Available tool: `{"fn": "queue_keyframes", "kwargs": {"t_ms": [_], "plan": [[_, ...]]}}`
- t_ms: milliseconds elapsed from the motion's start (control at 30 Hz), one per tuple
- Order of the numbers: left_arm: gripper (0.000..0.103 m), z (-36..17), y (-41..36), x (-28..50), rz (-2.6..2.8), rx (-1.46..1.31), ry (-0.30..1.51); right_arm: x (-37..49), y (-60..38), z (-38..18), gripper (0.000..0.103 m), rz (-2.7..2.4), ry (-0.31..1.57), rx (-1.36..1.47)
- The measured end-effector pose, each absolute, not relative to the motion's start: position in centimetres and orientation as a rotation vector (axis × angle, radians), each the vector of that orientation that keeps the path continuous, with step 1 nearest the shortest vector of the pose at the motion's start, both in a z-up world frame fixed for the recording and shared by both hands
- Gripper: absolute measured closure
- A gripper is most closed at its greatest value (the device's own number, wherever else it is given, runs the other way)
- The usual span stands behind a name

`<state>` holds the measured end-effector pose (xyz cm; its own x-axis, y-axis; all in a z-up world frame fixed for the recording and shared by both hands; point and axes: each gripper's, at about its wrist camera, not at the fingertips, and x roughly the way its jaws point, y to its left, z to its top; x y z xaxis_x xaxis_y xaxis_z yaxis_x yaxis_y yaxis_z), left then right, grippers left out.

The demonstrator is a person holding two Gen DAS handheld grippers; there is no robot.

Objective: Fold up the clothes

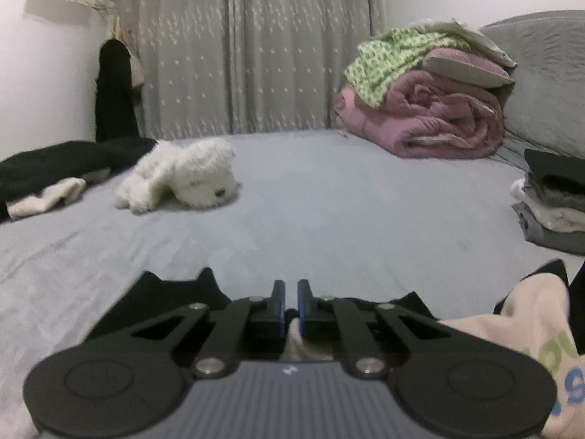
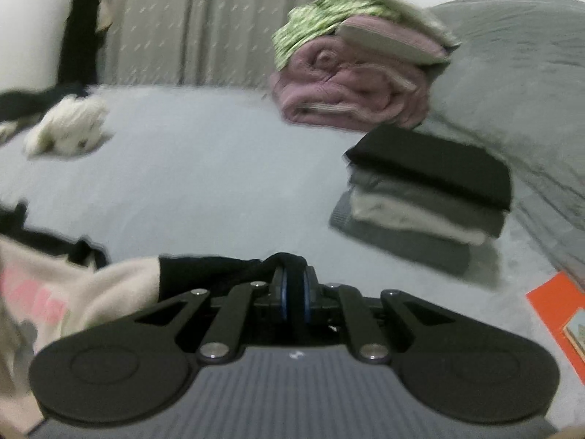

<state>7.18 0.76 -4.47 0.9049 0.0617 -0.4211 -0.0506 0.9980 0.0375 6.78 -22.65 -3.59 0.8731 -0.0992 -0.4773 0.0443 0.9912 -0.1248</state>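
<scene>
While both pairs of jaws are pinched nearly closed, each has cloth of the one garment (image 1: 526, 314) between them: the left gripper (image 1: 291, 307) nips a fold of its cream and black fabric, and the right gripper (image 2: 295, 292) clamps a bunched black edge of the same cream piece with black trim, which lies at the near edge of the bed (image 1: 329, 212). On the pale grey sheet rests one white plush toy (image 1: 182, 177), lying on its side toward the left. Beside it on the left sprawls one dark heap of clothes (image 1: 55, 168) with a cream piece in it. To the right stands one folded stack (image 2: 427, 197) of four layers: black on top, then grey, cream and dark grey. Farther back lies one rolled pink quilt (image 1: 438, 117), with one green patterned cloth (image 1: 391, 55) draped over it, against one grey pillow (image 2: 512, 73).
</scene>
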Motion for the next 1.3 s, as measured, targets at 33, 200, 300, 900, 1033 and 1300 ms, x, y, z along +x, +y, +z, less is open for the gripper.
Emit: {"fn": "queue_keyframes", "kwargs": {"t_ms": [33, 200, 300, 900, 1033, 1300], "plan": [[0.097, -4.4, 0.9, 7.0, 0.066, 0.023, 0.427, 6.8, -22.8, -3.3, 0.094, -0.092, 0.484, -0.096], [0.097, -3.5, 1.3, 6.7, 0.112, -0.009, 0.385, 7.0, -23.7, -1.7, 0.094, -0.185, 0.377, -0.027], [0.097, -2.9, 1.5, 6.6, 0.138, -0.032, 0.358, 7.1, -24.3, -0.9, 0.094, -0.233, 0.323, 0.009], [0.097, -3.7, 2.0, 7.4, 0.243, -0.018, 0.287, 8.5, -24.0, -1.7, 0.094, -0.219, 0.295, -0.007], [0.097, -3.0, 2.3, 7.5, 0.241, -0.025, 0.279, 8.1, -23.9, -1.2, 0.094, -0.219, 0.295, -0.018], [0.097, -0.7, 2.3, 9.7, 0.277, -0.056, 0.216, 10.1, -22.8, 0.9, 0.094, -0.222, 0.238, -0.091]]}}
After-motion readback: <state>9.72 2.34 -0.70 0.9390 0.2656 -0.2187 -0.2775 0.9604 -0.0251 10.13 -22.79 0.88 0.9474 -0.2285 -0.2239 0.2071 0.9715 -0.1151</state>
